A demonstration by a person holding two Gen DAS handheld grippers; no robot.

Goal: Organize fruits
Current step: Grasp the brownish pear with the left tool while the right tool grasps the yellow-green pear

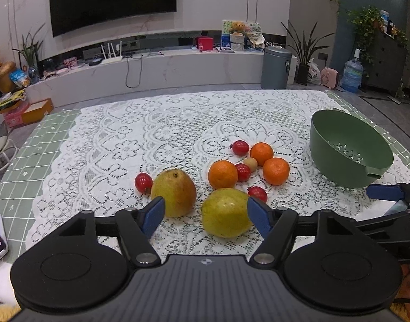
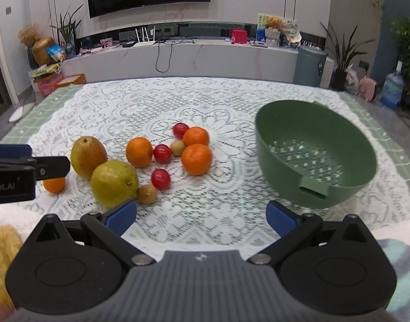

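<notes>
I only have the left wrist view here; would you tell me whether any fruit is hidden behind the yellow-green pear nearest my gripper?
Observer: Yes. A small round brown fruit sits right beside that yellow-green pear, on the side facing the green perforated plastic bowl.
Operator: Thank you. Is anything lying below the left gripper, out of my field of view?
Observer: A small orange mandarin lies on the white lace tablecloth just beneath the left gripper, apart from the other fruit.
</notes>
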